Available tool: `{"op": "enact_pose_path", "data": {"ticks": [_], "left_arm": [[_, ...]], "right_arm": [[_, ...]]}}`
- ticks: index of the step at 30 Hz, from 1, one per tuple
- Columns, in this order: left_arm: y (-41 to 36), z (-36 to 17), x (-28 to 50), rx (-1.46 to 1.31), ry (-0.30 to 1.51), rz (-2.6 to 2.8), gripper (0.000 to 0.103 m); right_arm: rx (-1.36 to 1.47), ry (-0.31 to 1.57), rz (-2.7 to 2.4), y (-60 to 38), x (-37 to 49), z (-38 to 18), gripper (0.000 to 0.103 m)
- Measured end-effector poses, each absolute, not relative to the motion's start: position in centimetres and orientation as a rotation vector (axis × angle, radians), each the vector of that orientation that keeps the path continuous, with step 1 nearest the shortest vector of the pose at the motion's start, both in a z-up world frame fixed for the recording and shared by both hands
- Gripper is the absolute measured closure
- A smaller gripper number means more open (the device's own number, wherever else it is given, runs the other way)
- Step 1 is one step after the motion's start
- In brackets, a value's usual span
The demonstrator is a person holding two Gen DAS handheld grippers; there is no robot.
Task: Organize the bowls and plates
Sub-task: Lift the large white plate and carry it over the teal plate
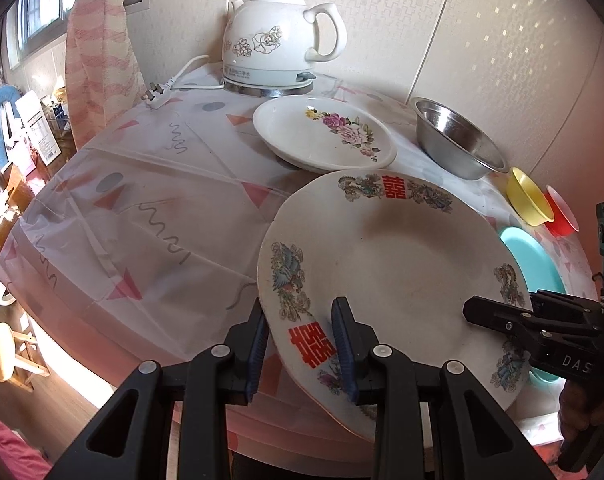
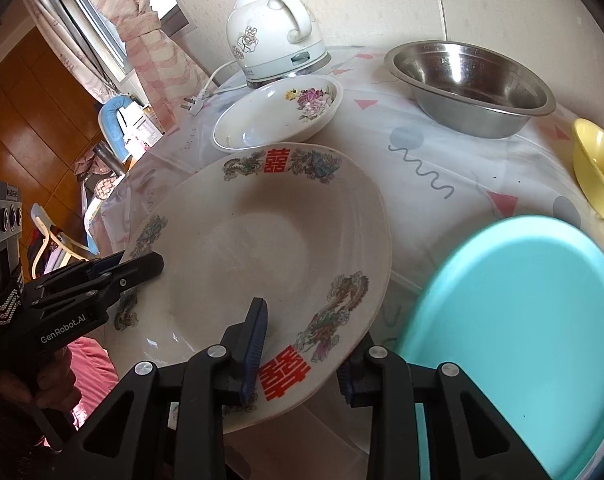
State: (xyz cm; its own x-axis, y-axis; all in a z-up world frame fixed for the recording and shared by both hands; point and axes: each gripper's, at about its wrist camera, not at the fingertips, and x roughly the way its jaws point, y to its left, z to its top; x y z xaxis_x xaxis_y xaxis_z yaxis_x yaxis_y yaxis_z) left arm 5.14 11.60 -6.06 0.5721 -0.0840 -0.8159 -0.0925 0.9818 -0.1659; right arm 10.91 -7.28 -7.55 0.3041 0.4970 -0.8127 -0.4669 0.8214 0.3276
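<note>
A large white plate with dragons and red characters (image 1: 397,264) (image 2: 262,252) is held tilted above the round table by both grippers. My left gripper (image 1: 302,344) is shut on its near-left rim; it also shows in the right wrist view (image 2: 142,266). My right gripper (image 2: 302,352) is shut on the plate's near rim; it shows in the left wrist view (image 1: 485,312) at the plate's right edge. Behind it sits a white flowered plate (image 1: 321,136) (image 2: 278,112). A steel bowl (image 1: 457,140) (image 2: 469,84), a yellow bowl (image 1: 529,200) (image 2: 597,168), a red bowl (image 1: 561,212) and a turquoise plate (image 1: 529,256) (image 2: 513,328) stand to the right.
A white electric kettle (image 1: 282,36) (image 2: 274,28) with its cord and plug (image 1: 158,94) stands at the table's back against the wall. The table has a patterned plastic cloth (image 1: 142,216). A wooden stool (image 1: 6,352) stands on the floor at the left.
</note>
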Motion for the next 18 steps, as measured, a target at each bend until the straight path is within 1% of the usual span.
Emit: {"op": "enact_pose_path", "data": {"ticks": [7,12,18], "left_arm": [[12.4,-6.3,6.3,-0.24,0.95,0.002,0.07],[11.9,-5.9,5.9,-0.195,0.928,0.007,0.07],[10.4,-5.6,5.1,-0.166,0.901,-0.016,0.069]], "right_arm": [[0.015,1.093,0.631,-7.1,11.0,-8.0,0.072],[-0.018,1.019,0.649,-7.0,10.1,-6.2,0.072],[-0.049,0.991,0.62,-8.1,9.5,-5.6,0.072]]}}
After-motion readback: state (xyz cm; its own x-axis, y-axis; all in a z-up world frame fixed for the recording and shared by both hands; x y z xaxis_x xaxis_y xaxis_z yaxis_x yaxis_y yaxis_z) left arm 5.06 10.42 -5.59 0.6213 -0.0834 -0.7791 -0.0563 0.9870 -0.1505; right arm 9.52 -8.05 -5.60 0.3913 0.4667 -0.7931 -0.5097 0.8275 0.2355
